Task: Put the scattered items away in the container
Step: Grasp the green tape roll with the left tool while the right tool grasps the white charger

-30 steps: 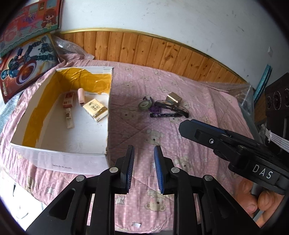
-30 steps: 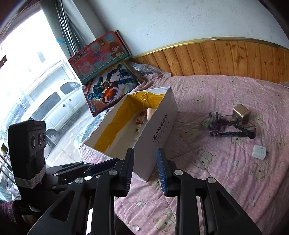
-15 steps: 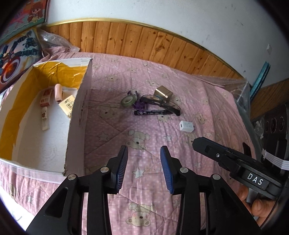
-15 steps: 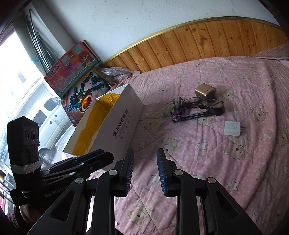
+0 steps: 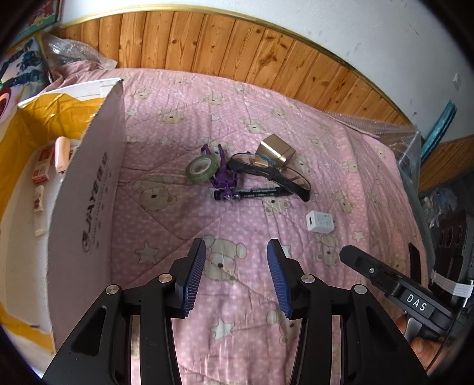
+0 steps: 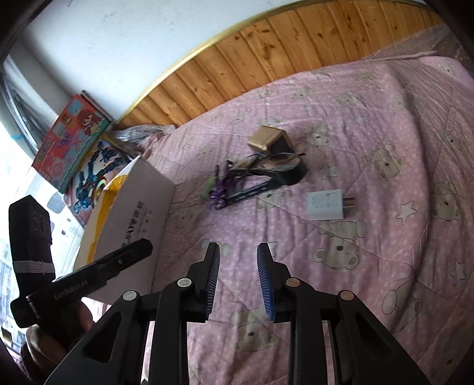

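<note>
I see the left gripper (image 5: pixel 235 277) jaws spread, empty, over the bed (image 5: pixel 237 103). Right gripper (image 6: pixel 238 278) jaws apart too, pinching nothing. Charger (image 6: pixel 326 205) ahead-right of the right jaws. Further out: pen (image 5: pixel 253 194), tape (image 5: pixel 201 169), glasses (image 5: pixel 271 174), gold cube (image 5: pixel 277 149). Box (image 5: pixel 89 189) left of the left jaws.

White wall (image 5: pixel 370 26) w/ wood paneling (image 5: pixel 237 50), pink bear-print quilt (image 5: pixel 237 296), bright window (image 6: pixel 11 165) prob. at left

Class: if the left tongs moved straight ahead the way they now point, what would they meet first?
Probably the black marker pen lying on the pink bear-print quilt, ahead of the open left tongs; depth is unclear.
</note>
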A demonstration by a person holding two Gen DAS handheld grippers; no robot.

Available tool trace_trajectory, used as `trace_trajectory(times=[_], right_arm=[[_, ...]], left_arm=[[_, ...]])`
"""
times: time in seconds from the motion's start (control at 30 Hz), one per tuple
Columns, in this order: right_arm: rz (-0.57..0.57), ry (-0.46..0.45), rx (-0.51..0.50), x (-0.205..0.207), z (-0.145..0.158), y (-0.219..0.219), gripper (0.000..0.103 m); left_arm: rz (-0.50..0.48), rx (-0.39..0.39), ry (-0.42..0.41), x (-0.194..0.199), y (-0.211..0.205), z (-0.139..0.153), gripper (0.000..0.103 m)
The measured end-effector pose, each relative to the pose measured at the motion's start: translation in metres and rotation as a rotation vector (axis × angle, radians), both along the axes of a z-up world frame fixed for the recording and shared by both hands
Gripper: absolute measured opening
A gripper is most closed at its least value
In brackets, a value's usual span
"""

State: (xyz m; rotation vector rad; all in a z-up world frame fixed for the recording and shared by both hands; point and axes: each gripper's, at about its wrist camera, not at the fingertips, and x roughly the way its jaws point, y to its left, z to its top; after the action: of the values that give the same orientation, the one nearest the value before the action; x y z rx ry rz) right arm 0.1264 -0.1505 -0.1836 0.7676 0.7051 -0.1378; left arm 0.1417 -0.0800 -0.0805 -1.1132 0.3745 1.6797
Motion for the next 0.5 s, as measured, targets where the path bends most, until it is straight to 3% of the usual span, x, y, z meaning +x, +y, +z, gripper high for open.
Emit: trace_trajectory(times=[0.13, 0.23, 0.5], right_arm=[[-0.036, 0.037, 0.0, 0.007, -0.013, -0.016, 0.033], [-0.062, 0.061, -0.002, 0.013, -0.021, -0.03, 0.047], [-0.045, 0.142, -0.084, 0.034, -0.035, -0.054, 0.063]], left_arm=[[0.006, -0.019, -0.014, -0.007, 0.023, -0.009, 0.048], [0.027, -0.034, -0.019, -0.017, 0.042, -0.016, 0.048], [0.081, -0.076, -0.017, -0.046, 0.085, -0.041, 0.049]])
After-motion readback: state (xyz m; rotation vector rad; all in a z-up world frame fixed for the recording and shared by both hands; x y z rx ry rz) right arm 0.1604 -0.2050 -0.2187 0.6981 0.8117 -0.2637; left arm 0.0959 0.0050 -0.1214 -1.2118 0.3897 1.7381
